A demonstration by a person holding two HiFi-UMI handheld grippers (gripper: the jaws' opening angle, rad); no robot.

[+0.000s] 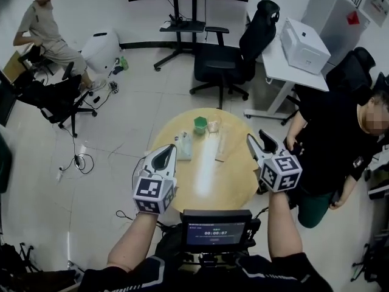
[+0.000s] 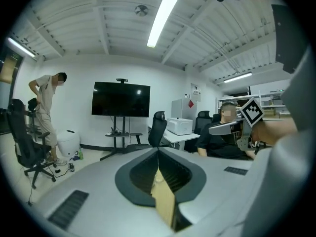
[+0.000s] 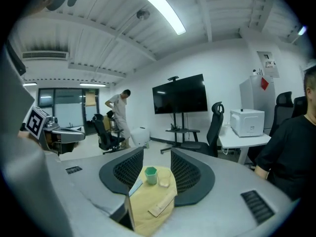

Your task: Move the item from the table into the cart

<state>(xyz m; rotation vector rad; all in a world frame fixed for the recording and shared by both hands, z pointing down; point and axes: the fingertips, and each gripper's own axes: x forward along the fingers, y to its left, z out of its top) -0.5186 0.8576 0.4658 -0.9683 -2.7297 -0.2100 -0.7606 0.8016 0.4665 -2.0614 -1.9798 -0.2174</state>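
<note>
2 pairs of tongs are out over the near half of the round wooden table (image 1: pixel 203 184), and neither one has anything in it. The left tongs (image 1: pixel 169 149) sit at the table's 8 o'clock, clenched, tips meeting. The left gripper view shows only a sliver of tabletop below the closed tips. The right tongs (image 1: pixel 258 140) are over at 3 o'clock, released, jaws standing well apart with nothing but air between the pads.

All 4 items lie on the table, clear of both tongs. The green cup (image 1: pixel 200 125) stands upright at the far rim, 12 o'clock. The clear glass (image 1: pixel 213 126) is just beside it on the 3 o'clock side, also upright. A pale packet (image 1: pixel 184 146) lies at about 10 o'clock from the table's middle, near the left tongs' tips but apart from them. A flat strip (image 1: pixel 220 146) lies at about 1 o'clock, between the glass and the right tongs. Seen through the right tongs' gap, cup and glass stand side by side at the far end, the strip nearer.

Around the table, a person in black (image 1: pixel 340 142) sits at 3 o'clock, close to the right tongs. A black office chair (image 1: pixel 226 62) stands at 12 o'clock, with a white printer (image 1: pixel 304 44) on a white desk (image 1: pixel 281 72) at 1 o'clock. A 2nd person (image 1: pixel 45 29) is far off at 10 o'clock. A small screen (image 1: pixel 216 231) glows at 6 o'clock, between the forearms.
</note>
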